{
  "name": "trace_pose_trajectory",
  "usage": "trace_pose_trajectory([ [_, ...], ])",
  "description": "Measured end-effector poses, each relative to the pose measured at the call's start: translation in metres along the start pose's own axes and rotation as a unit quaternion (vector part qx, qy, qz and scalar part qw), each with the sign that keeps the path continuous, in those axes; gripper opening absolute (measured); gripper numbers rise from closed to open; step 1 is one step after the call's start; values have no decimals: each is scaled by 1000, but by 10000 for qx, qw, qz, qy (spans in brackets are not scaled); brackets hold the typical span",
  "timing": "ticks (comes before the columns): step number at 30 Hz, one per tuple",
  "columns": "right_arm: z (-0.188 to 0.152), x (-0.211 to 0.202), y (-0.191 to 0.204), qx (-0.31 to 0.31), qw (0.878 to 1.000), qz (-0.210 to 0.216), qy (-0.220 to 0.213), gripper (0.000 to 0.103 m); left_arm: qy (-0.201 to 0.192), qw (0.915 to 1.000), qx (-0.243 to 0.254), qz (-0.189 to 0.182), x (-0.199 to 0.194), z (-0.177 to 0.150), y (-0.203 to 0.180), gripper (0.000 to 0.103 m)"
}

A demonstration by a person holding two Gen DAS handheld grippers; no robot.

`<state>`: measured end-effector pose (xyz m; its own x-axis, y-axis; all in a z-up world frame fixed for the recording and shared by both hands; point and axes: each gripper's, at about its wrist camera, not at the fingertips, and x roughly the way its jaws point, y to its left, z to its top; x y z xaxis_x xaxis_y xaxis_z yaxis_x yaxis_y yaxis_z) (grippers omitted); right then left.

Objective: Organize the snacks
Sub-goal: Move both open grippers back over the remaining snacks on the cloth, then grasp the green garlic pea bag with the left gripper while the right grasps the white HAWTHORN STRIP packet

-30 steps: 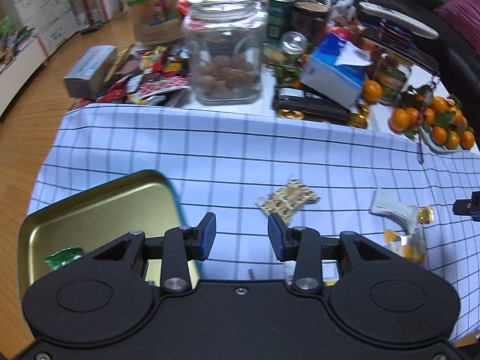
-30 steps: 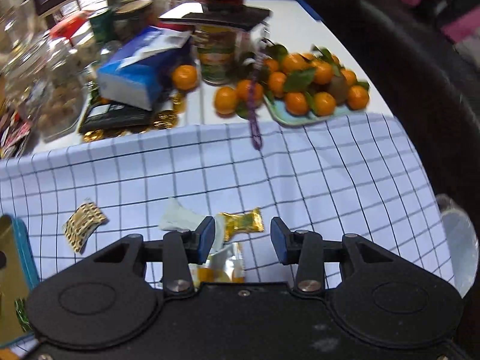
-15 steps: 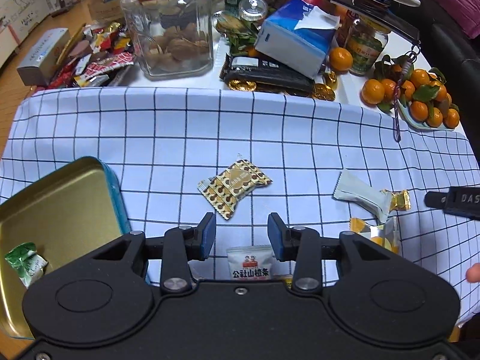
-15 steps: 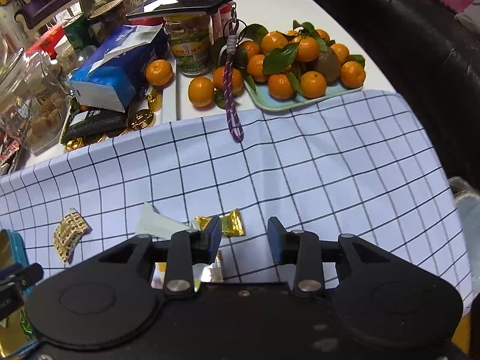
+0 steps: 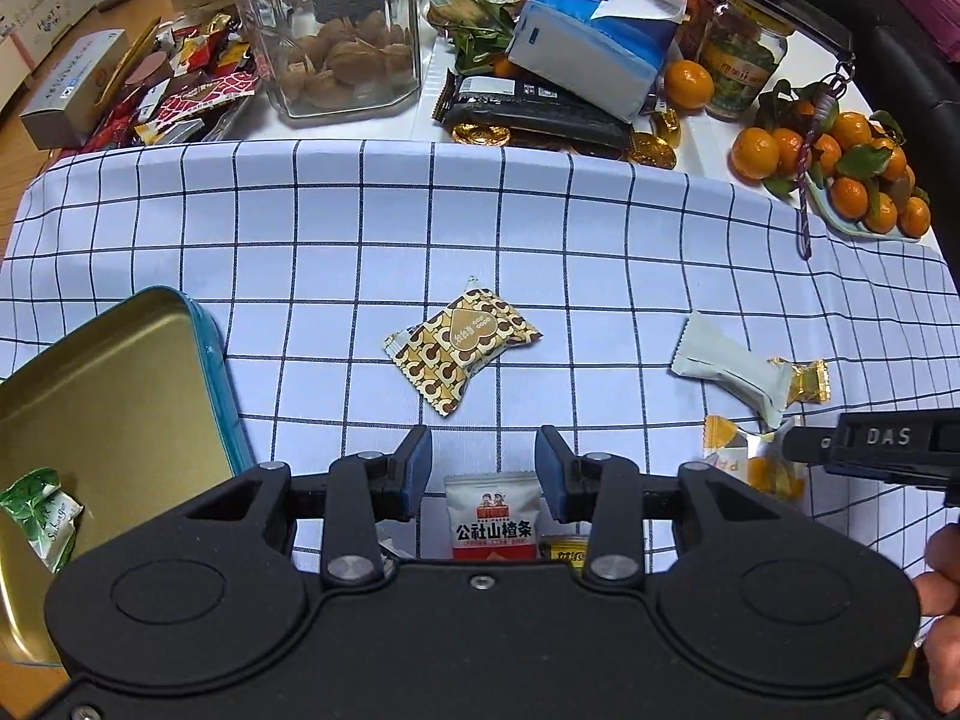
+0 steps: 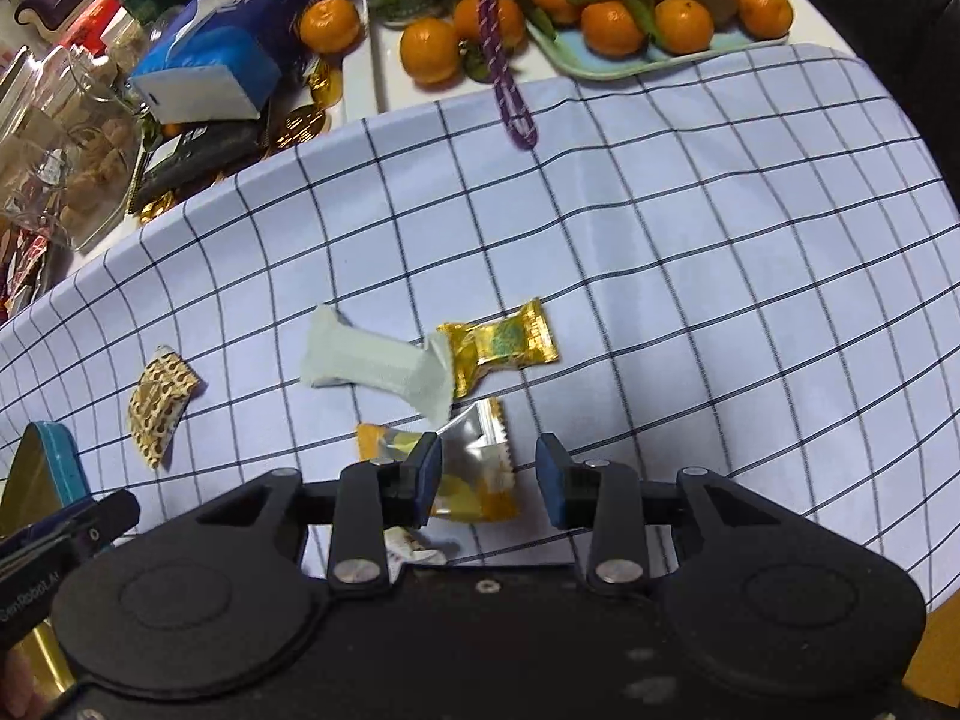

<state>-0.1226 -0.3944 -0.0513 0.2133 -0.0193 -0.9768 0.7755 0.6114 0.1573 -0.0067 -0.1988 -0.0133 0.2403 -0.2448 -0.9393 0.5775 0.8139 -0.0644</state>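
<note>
Several wrapped snacks lie on the checked cloth [image 5: 360, 228]. My left gripper [image 5: 483, 471] is open and empty above a white-and-red packet [image 5: 491, 519], with a brown patterned packet [image 5: 462, 345] just ahead. A gold tin [image 5: 114, 396] at the left holds a green packet [image 5: 39, 516]. My right gripper [image 6: 489, 477] is open and empty over a clear orange-and-yellow packet [image 6: 474, 468]. A pale green bar [image 6: 375, 369] and a gold candy [image 6: 501, 345] lie just beyond it. The right gripper also shows at the right edge of the left wrist view [image 5: 882, 441].
Beyond the cloth stand a glass jar of walnuts [image 5: 336, 30], a blue tissue pack [image 5: 594, 42], a black packet with gold coins [image 5: 534, 114], a tray of oranges [image 6: 654, 12] and a purple cord [image 6: 507, 72]. A pile of wrappers [image 5: 180, 90] lies far left.
Both grippers have moved forward and down toward the cloth. The left one swung right off the tin and now sits over the white-and-red packet. Both stayed open.
</note>
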Motion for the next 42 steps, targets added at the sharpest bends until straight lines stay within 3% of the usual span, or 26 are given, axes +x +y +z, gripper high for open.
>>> trace_pose_trajectory([
  [4, -2, -1, 11, -76, 9999, 119, 72, 37, -37, 10000, 3, -71, -5, 0, 2, 48],
  [11, -19, 1, 39, -740, 9968, 287, 112, 37, 101, 9996, -223, -152, -5, 0, 16, 48],
  [17, -34, 11, 61, -1277, 9918, 21, 11, 37, 169, 9992, -314, -169, -4, -1, 22, 48],
  [25, -43, 21, 71, -1486, 9888, -146, 33, 39, 151, 9993, -314, -152, -6, -2, 26, 48],
  [31, -48, 30, 71, -1560, 9871, -267, 234, 38, 231, 9991, -317, -162, -3, -3, 28, 48],
  [34, -47, 30, 68, -1494, 9879, -307, 262, 27, 299, 9991, -246, -158, 1, -5, 26, 48],
  [39, -34, 29, 45, -906, 9940, -41, 616, 24, 468, 9987, -94, -162, 12, -11, 18, 48],
  [42, -28, 24, 32, -632, 9963, -25, 581, 23, 577, 9982, -20, -161, 19, -15, 12, 48],
])
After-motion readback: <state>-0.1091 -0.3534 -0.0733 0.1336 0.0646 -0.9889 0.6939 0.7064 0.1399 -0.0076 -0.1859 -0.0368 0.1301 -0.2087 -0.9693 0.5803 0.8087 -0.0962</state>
